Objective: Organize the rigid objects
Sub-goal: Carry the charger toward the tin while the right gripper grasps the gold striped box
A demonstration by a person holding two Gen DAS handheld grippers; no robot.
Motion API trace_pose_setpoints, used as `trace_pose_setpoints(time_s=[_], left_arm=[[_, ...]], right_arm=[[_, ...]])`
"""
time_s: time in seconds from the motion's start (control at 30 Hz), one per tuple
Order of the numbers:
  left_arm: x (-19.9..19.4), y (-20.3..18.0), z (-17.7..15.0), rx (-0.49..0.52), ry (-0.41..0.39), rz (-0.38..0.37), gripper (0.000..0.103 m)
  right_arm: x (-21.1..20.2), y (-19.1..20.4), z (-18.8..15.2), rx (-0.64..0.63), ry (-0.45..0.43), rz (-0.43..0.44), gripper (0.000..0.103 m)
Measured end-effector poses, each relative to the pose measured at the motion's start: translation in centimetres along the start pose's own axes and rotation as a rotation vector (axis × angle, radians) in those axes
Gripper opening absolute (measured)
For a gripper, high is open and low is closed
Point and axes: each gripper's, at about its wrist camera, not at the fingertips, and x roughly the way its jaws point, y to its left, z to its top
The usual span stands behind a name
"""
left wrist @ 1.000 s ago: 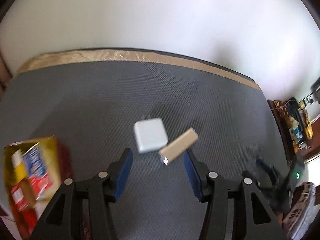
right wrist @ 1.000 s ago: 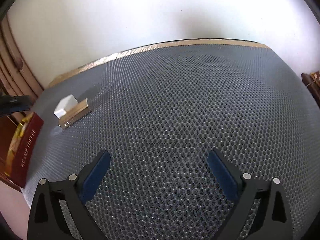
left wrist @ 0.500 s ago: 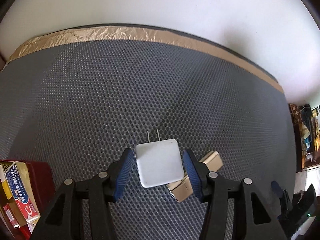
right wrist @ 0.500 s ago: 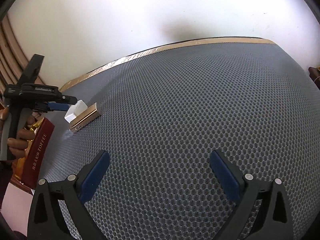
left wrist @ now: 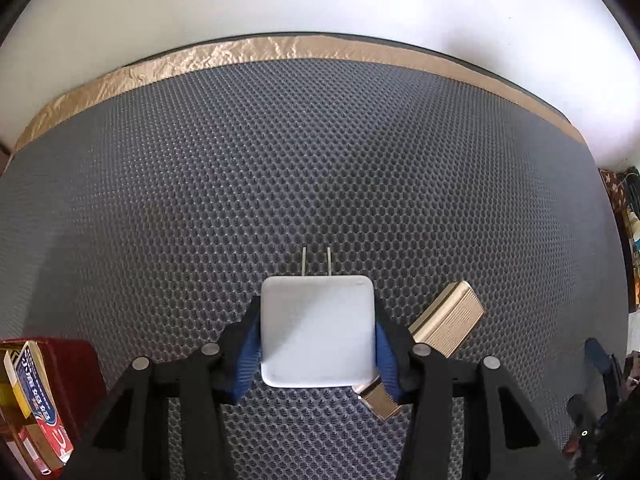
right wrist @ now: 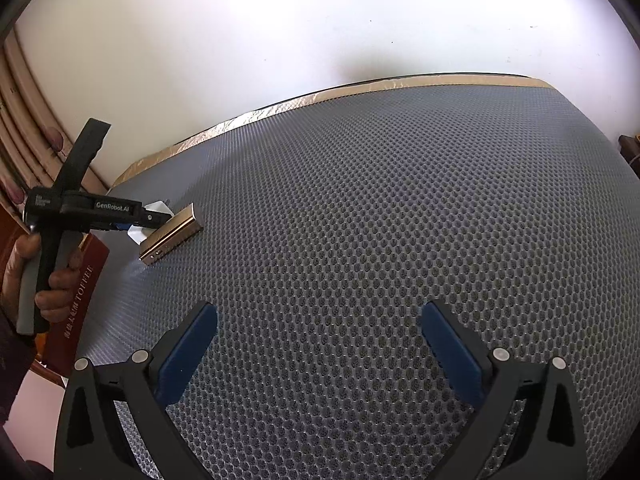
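Note:
A white square charger (left wrist: pixel 318 330) with two metal prongs pointing away lies on the grey honeycomb mat (left wrist: pixel 320 160). My left gripper (left wrist: pixel 318 338) is shut on the charger, blue pads pressed on both its sides. A gold rectangular box (left wrist: pixel 436 338) lies right beside it, partly under my right finger. In the right wrist view the left gripper (right wrist: pixel 150 218) sits at the far left over the charger (right wrist: pixel 138 234), with the gold box (right wrist: pixel 172 238) next to it. My right gripper (right wrist: pixel 318 346) is open and empty over bare mat.
A red toffee box (left wrist: pixel 44 392) with packets inside stands at the mat's left edge; it also shows in the right wrist view (right wrist: pixel 82 288). Gold tape (left wrist: pixel 280 50) lines the mat's far edge against a white wall. Clutter sits off the right edge (left wrist: pixel 628 220).
My left gripper moved forward over the charger and closed on its sides. The right gripper stayed nearly still.

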Motion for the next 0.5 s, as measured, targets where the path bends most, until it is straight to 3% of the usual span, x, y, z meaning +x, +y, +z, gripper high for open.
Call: trace_pose_setpoints(time_s=[0.4,0.5], left_arm=[[-6.3,2.5,-9.4,-0.167,-0.066,-0.168,0.051],[-7.9,3.2,-11.3,-0.177,-0.084,-0.181,0.051]], right_arm=[[1.4,1.6,0.2,-0.044,0.023,-0.062,0.103],[1.8,2.8,0.5,-0.030,0.046,-0.088,0.103]])
